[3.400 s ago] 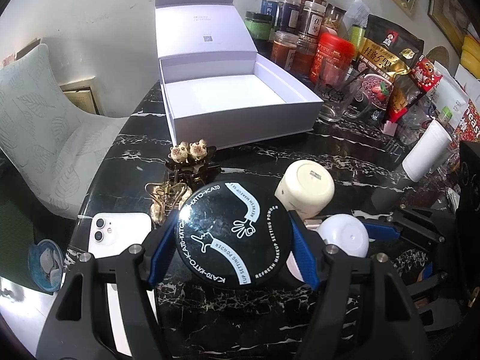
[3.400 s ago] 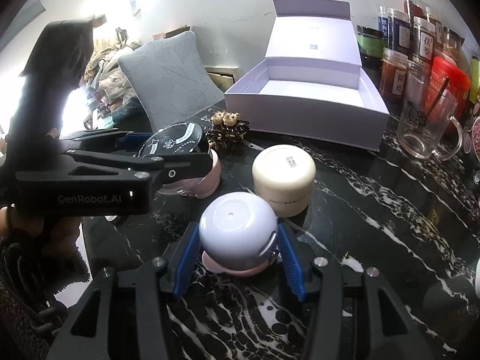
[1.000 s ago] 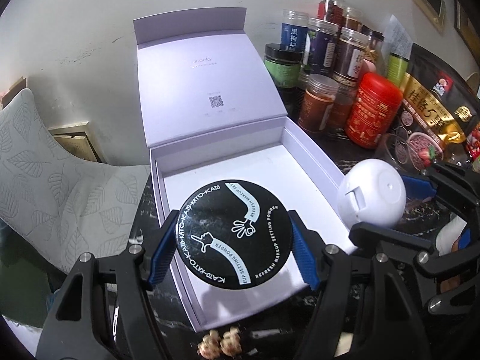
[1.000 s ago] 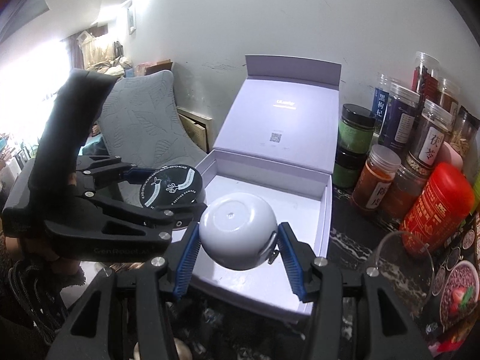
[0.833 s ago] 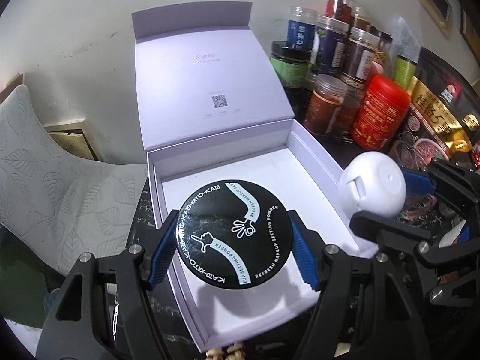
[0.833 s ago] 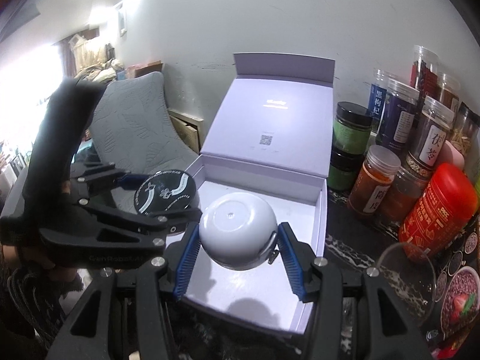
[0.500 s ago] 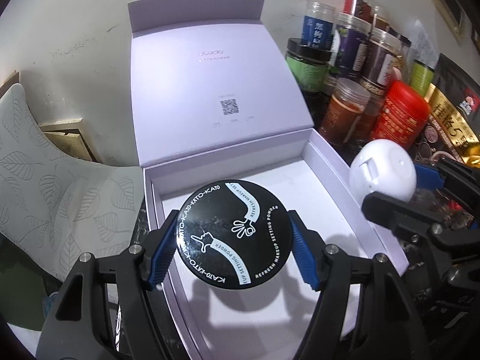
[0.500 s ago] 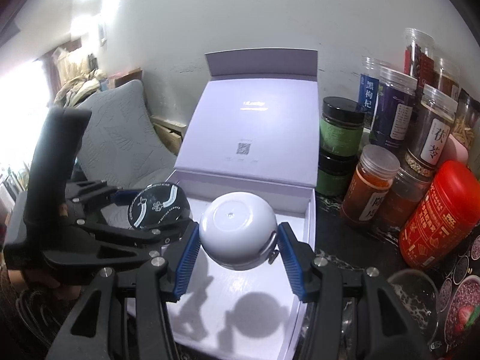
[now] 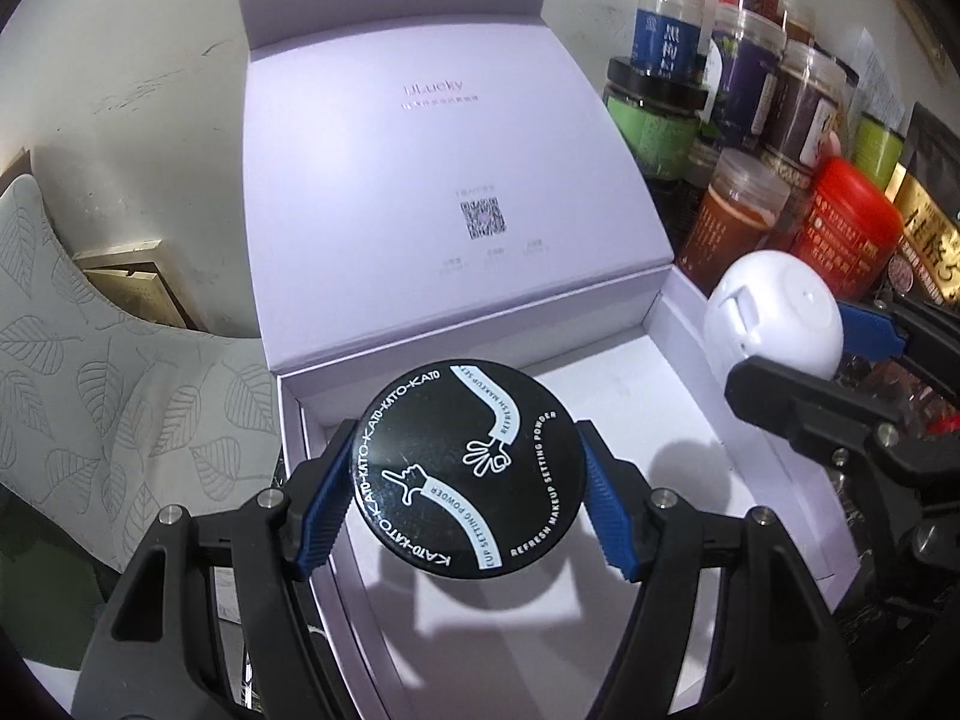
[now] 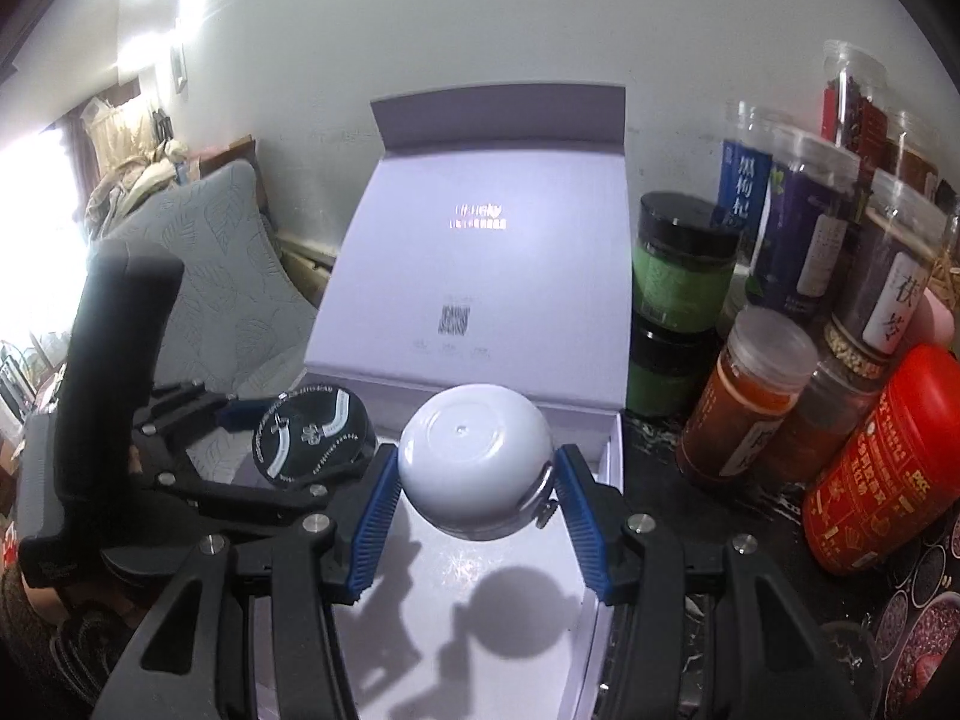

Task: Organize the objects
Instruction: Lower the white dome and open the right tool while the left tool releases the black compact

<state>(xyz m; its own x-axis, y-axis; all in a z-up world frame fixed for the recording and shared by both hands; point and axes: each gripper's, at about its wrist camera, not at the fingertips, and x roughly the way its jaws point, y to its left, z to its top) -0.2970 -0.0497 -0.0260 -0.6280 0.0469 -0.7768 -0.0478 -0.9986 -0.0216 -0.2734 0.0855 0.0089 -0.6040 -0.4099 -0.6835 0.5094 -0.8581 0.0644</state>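
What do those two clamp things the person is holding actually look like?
Both are matte black plastic frames with silver screws. The left gripper and right gripper each end in two fingers lined with ribbed blue pads. The left one has a thick black handle.

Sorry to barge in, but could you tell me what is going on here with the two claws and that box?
A person is packing cosmetics into the open lilac box. The left claw grips a black setting-powder jar, and the right claw grips a round white jar. Both are held in the air over the box's white floor, casting shadows on it; neither has been set down yet.
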